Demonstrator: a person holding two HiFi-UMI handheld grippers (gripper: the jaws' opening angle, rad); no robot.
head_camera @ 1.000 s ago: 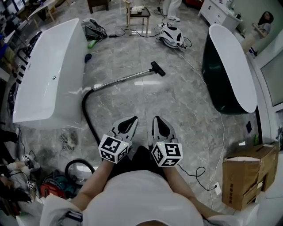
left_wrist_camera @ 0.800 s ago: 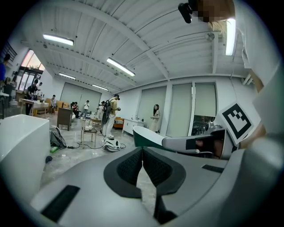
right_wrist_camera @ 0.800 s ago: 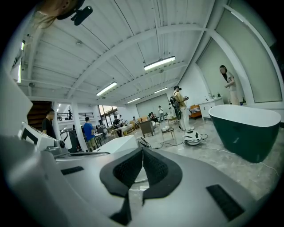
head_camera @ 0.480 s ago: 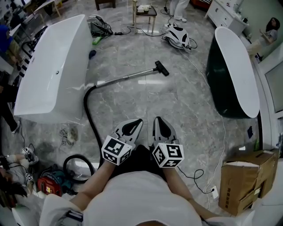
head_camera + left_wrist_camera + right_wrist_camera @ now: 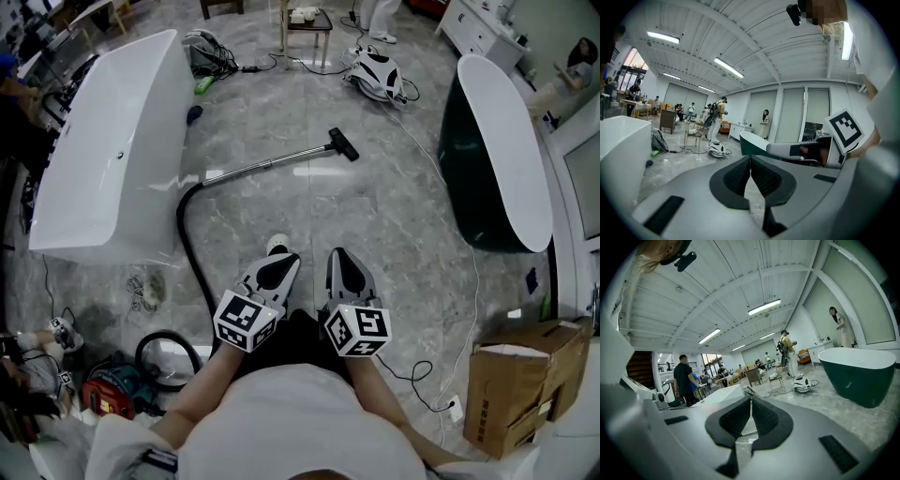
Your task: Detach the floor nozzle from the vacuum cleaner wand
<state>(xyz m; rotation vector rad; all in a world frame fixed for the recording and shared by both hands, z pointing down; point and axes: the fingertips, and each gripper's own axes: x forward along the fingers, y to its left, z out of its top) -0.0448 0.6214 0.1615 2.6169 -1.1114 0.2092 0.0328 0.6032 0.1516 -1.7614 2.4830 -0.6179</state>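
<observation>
Head view: the floor nozzle [image 5: 342, 145] is a small black head, joined to the far end of the slim silver wand [image 5: 267, 164]. Both lie flat on the grey marble floor [image 5: 375, 216], between a white bathtub [image 5: 112, 150] and a dark green bathtub [image 5: 487, 150]. A black hose [image 5: 185, 234] curves from the wand's near end back toward the person. The left tool [image 5: 279, 261] and the right tool [image 5: 337, 258] are side by side, well short of the nozzle.

Left gripper view: the left tool [image 5: 750, 161] has its jaws pressed together on nothing.

Right gripper view: the right tool [image 5: 751, 404] is likewise pressed together and empty, with the green bathtub [image 5: 862, 376] off to the right.
</observation>
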